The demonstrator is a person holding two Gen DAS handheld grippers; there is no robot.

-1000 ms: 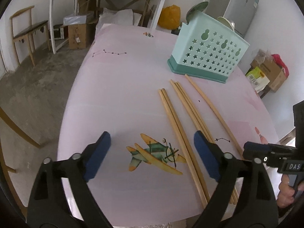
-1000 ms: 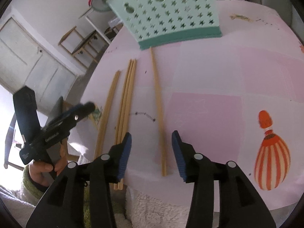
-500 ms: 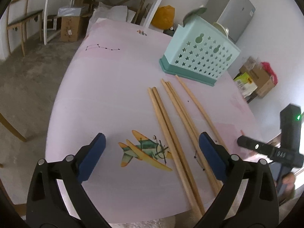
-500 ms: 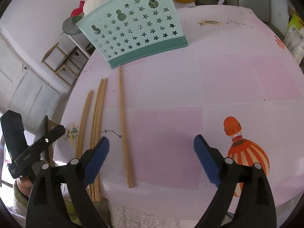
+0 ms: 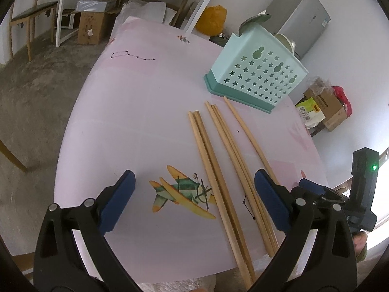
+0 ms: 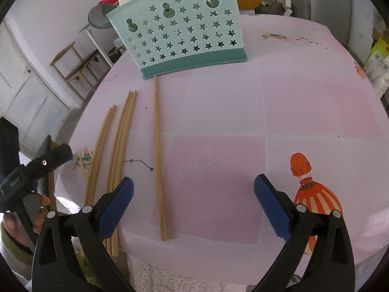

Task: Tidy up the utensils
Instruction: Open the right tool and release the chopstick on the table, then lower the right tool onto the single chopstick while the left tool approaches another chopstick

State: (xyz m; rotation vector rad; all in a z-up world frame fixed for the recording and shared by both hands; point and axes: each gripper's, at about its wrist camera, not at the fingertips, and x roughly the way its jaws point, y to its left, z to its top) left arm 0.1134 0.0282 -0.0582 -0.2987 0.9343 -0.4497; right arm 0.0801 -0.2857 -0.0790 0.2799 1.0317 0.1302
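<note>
With the left gripper (image 5: 194, 194) spread wide and empty, the right gripper (image 6: 194, 200) is opening over the lone chopstick (image 6: 158, 150) lying before the holder (image 6: 180, 34); centre it before clamping.

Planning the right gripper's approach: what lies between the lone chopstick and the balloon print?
Only bare pink cloth lies between the lone chopstick and the balloon print, as the right wrist view shows.

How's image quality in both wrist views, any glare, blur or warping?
Left wrist view: sharp, soft daylight, strong fisheye bend in the wooden chopsticks and pink tablecloth edge. Right wrist view: also sharp, brighter toward the left edge, mint star-cutout plastic basket bowed, no hard glare.
</note>
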